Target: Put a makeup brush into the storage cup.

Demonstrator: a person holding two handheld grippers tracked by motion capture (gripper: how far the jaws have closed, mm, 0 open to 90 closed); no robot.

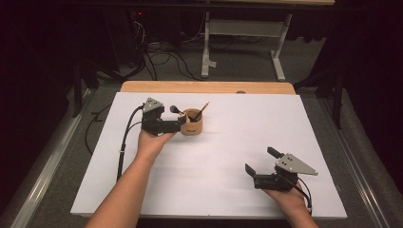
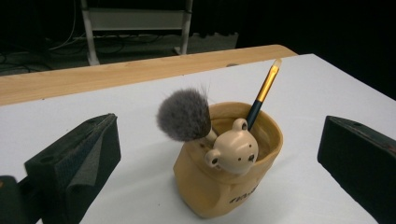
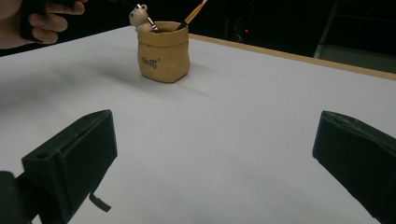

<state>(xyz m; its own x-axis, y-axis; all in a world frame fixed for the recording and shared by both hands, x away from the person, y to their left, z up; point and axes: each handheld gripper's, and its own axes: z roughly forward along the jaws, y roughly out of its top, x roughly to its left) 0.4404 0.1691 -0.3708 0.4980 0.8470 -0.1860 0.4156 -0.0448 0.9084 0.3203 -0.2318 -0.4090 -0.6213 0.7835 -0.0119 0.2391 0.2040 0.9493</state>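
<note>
A tan sack-shaped holder (image 1: pixel 192 122) (image 2: pixel 224 172) (image 3: pixel 163 51) with a small bear figure (image 2: pixel 233 151) on its rim stands on the white table sheet (image 1: pixel 214 156). In it lean a fluffy grey brush (image 2: pixel 183 115) and a thin gold-and-black brush (image 2: pixel 262 95) (image 1: pixel 203 110). My left gripper (image 1: pixel 182 118) (image 2: pixel 219 158) is open right beside the holder, its jaws standing wide to either side. My right gripper (image 1: pixel 260 160) (image 3: pixel 210 154) is open near the front right of the sheet, holding nothing.
A wooden table edge (image 1: pixel 204 87) runs along the back of the sheet. Behind it stand a white metal frame (image 1: pixel 242 40) and loose cables (image 1: pixel 157 57) on the floor. A rail (image 1: pixel 47 156) borders the left side.
</note>
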